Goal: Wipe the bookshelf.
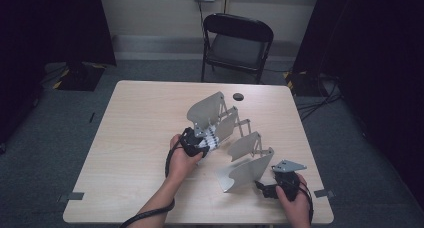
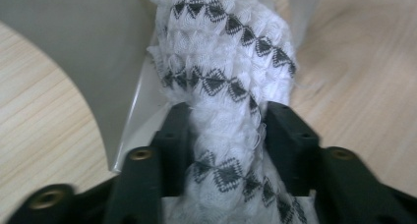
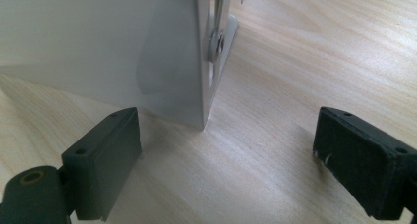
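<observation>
A grey metal rack [image 1: 245, 170] of several upright plates joined by scissor links stands on the wooden table [image 1: 135, 118], stretched from the middle toward the front right. A white cloth with black diamond patterns [image 2: 226, 62] lies against the rack's far plate [image 1: 205, 110]. My left gripper [image 2: 226, 130] is shut on this cloth, its pads pinching the fabric into a narrow waist; in the high view the left gripper [image 1: 197, 144] sits beside the cloth [image 1: 212, 139]. My right gripper [image 3: 226, 150] stands open on the tabletop just in front of the near plate's edge [image 3: 204, 86], touching nothing; from above the right gripper [image 1: 265, 187] is at the front right.
A black folding chair [image 1: 237, 40] stands beyond the table's far edge. A small black round object [image 1: 238, 96] lies near the far edge. Tape marks [image 1: 76, 196] sit at the front corners. Bare wood spreads over the table's left half.
</observation>
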The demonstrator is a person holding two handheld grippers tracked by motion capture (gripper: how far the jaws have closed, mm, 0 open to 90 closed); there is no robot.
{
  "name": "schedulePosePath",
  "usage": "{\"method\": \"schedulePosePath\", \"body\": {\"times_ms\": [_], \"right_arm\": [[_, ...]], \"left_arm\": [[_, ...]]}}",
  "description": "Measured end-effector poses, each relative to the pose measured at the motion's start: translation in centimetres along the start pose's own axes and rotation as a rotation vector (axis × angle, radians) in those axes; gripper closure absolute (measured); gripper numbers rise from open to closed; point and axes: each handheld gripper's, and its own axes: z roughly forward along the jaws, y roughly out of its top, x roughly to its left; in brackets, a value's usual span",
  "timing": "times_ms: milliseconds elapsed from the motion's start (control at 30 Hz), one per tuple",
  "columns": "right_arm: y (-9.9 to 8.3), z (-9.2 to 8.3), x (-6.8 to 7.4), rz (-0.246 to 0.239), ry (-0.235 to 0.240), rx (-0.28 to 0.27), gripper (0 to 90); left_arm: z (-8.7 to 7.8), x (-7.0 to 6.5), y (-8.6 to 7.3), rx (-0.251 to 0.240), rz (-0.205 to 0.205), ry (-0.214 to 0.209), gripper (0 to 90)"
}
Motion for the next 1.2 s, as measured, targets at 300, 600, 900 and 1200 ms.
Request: {"method": "schedulePosePath", "body": {"times_ms": [300, 600, 900, 1200], "right_arm": [[0.0, 0.0, 0.0, 0.0, 0.0, 0.0, 10.2], [0.0, 0.0, 0.0, 0.0, 0.0, 0.0, 10.2], [0.0, 0.0, 0.0, 0.0, 0.0, 0.0, 10.2], [0.0, 0.0, 0.0, 0.0, 0.0, 0.0, 10.2]], "left_arm": [[-2.3, -0.1, 2.0, -0.016, -0.001, -0.049, 73.9], [-6.2, 0.1, 6.3, -0.124, 0.017, -0.083, 73.7], [-6.3, -0.2, 8.0, -0.123, 0.071, -0.07, 73.7], [-4.6, -0.1, 6.7, -0.091, 0.038, -0.087, 73.1]]}}
